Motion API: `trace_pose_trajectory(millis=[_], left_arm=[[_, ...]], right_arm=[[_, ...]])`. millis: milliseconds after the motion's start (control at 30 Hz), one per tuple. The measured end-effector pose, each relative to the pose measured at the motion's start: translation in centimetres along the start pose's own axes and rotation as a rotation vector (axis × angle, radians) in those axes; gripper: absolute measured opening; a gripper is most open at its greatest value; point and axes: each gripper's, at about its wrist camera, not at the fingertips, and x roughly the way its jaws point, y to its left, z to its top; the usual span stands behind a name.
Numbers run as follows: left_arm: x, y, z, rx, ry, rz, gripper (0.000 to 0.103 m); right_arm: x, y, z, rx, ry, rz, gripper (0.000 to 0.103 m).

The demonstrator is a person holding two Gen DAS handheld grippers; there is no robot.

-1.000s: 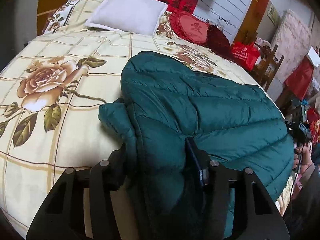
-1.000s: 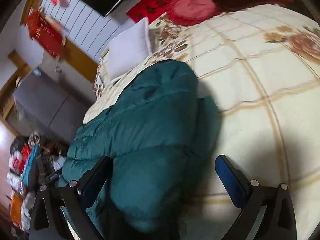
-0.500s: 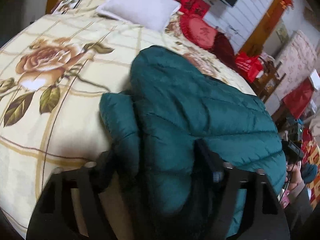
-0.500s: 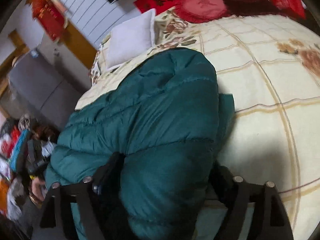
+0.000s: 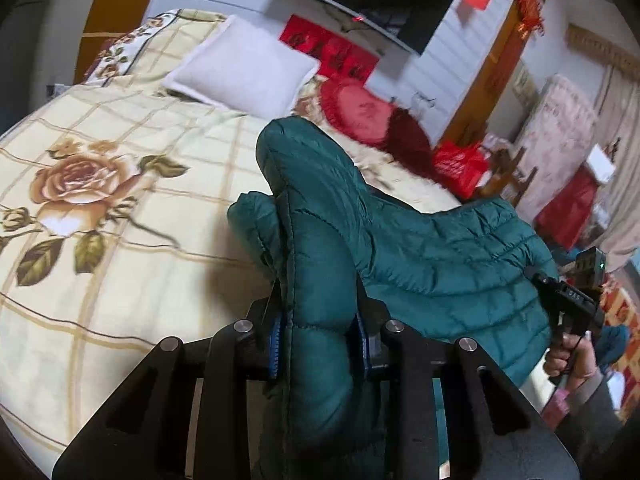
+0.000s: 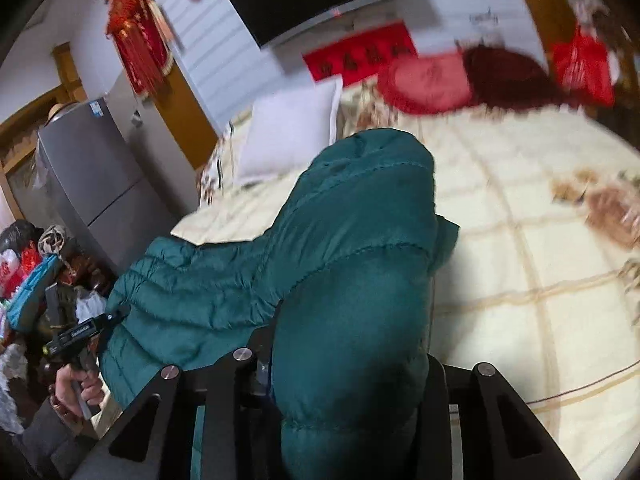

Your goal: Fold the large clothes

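Note:
A dark green quilted puffer jacket (image 5: 440,252) lies on the floral bedspread (image 5: 120,200), its near edge raised off the bed. In the left wrist view my left gripper (image 5: 318,320) is closing, its blue pads pressing a thick fold of the jacket's left end. In the right wrist view the jacket (image 6: 360,220) bulges up between the jaws of my right gripper (image 6: 348,360), which is also closing and pinches the other end. Padding hides the right fingertips. Each view shows the other gripper, held by a hand, at its side.
A white pillow (image 5: 244,68) and red cushions (image 5: 356,112) lie at the head of the bed, under a wall-mounted TV (image 5: 372,4). A grey fridge (image 6: 92,184) and piled bags (image 6: 28,280) stand beside the bed. Bare bedspread stretches on both sides of the jacket.
Both grippers went from open around the jacket's near edge to pinching it, and they have risen, lifting that edge off the bed.

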Motion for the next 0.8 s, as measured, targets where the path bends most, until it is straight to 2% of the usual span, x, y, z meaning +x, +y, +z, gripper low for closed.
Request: trace_pose_trajectory(millis=[133,300,400,500,600,667,733,800], left_arm=[[0.3,-2.6,-0.2,0.009,-0.014,-0.062,0.027],[0.9,-5.2,-0.4,0.024,-0.014,-0.103,0.027],[1.5,-5.9,-0.6,0.020,-0.006,-0.095,0.027],[2.4,-5.7,-0.9,0.006,0.028,-0.044,0.029],[3.5,-4.9,-1.4,-0.025,0.091,0.016,0.043],[3.7,-4.2,-1.6,-0.059,0.109,0.031,0.054],[3.5,-3.7,-1.7,-0.073,0.108,0.039,0.058],[3.1,-3.5,-1.7,-0.078,0.102,0.051,0.062]], right_arm=[[-3.2,-0.2,0.4,-0.008,-0.085,-0.008,0.033],[-5.6,-2.1,-0.4,0.020,-0.116,-0.023,0.033],[-5.7,-3.9,-0.9,0.051,-0.113,-0.024,0.033],[-4.3,-6.0,-1.2,0.108,-0.095,0.002,0.034],[-2.9,-8.5,-1.7,0.214,-0.032,-0.008,0.045],[-2.4,-9.7,-1.8,0.303,-0.010,0.003,0.058],[-2.7,-10.4,-1.8,0.374,-0.012,-0.002,0.066],[-3.7,-10.7,-1.7,0.411,-0.043,-0.001,0.069]])
